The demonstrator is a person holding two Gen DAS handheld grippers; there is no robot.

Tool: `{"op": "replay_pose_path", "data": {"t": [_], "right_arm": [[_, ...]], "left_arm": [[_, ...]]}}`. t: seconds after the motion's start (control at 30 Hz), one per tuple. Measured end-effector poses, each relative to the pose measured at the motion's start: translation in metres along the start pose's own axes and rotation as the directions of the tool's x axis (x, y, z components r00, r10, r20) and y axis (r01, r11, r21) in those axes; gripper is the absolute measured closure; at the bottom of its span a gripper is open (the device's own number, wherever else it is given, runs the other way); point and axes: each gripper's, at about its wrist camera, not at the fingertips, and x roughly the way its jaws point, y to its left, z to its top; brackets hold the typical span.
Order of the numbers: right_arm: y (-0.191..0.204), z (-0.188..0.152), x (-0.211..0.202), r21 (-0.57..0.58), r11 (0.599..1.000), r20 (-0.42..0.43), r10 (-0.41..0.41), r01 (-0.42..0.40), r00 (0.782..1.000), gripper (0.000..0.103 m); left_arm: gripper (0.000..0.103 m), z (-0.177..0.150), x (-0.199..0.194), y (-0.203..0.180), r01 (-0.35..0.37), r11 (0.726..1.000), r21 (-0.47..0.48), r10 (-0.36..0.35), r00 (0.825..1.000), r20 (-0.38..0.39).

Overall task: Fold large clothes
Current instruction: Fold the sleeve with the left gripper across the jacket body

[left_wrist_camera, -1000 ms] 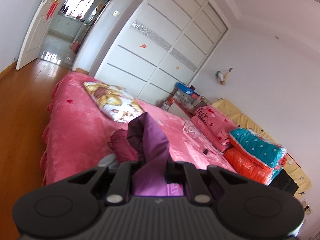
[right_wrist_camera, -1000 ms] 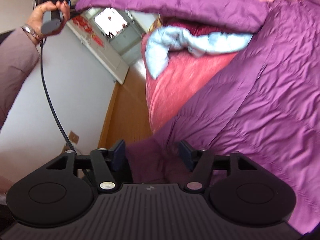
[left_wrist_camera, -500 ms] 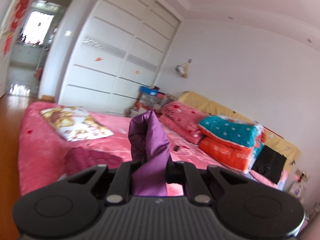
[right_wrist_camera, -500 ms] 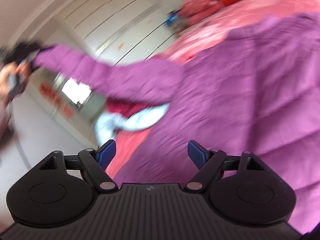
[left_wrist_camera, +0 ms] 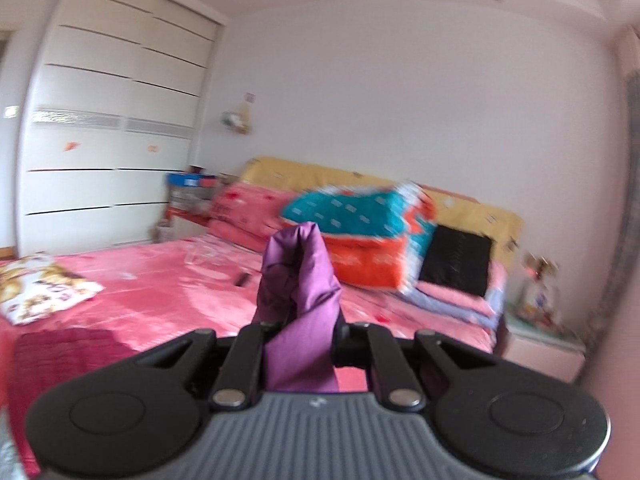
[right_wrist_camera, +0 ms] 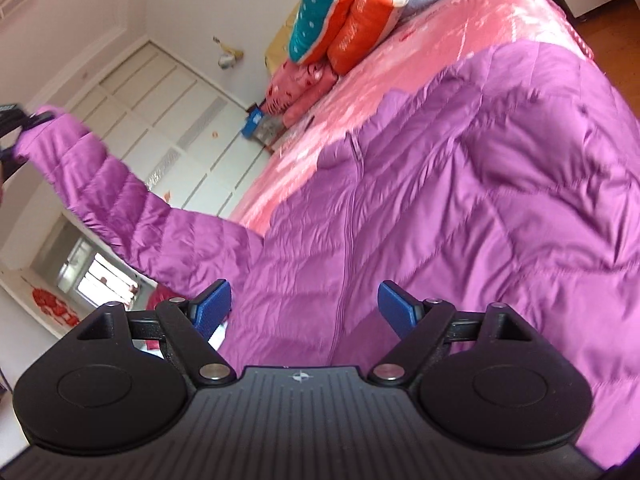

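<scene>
No legible text, numbers or brand names in either view. Small emblem on the right gripper (right_wrist_camera: 304, 304) body, below its open jaws, is a mark only; pink pillow (left_wrist_camera: 244, 208) print too blurred to read

This was a bedroom in a home. A wide bed covered with a glossy pink floral bedspread (left_wrist_camera: 168, 280) filled most of the room, backed by a yellow padded headboard (left_wrist_camera: 352, 178). Against the headboard lay pink printed pillows (left_wrist_camera: 244, 210) and a stack of folded quilts, teal with white dots on top (left_wrist_camera: 348, 210) and orange below (left_wrist_camera: 368, 260). A white built-in wardrobe with sliding panelled doors (left_wrist_camera: 112, 120) ran along one wall from floor to ceiling. A pale pink bedside cabinet (left_wrist_camera: 544, 352) stood just beside the bed, with small ornaments on it, too blurred to identify. Plain white walls (left_wrist_camera: 400, 92), a wooden floor (right_wrist_camera: 616, 48) and an open doorway to a bright adjoining room (right_wrist_camera: 96, 276) completed the domestic setting.
</scene>
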Motion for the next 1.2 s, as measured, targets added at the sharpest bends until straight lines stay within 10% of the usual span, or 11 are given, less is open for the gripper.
{"op": "replay_pose_path", "data": {"t": [0.4,0.8,1.2], "right_arm": [[-0.041,0.024,-0.022,0.172,0.985,0.161,-0.041,0.013,0.986,0.0],[-0.084,0.043,-0.035,0.337,0.941,0.255,-0.135,0.042,0.958,0.0],[-0.08,0.053,-0.023,0.308,0.946,0.25,-0.182,0.1,0.951,0.0]], "left_arm": [[0.093,-0.104,0.1,-0.128,0.203,0.976,0.072,-0.182,0.957,-0.225],[0.091,-0.217,0.193,-0.16,0.219,0.974,0.06,-0.169,0.876,-0.451],[0.033,-0.197,0.169,-0.151,0.302,0.947,0.113,-0.24,0.894,-0.378]]}}
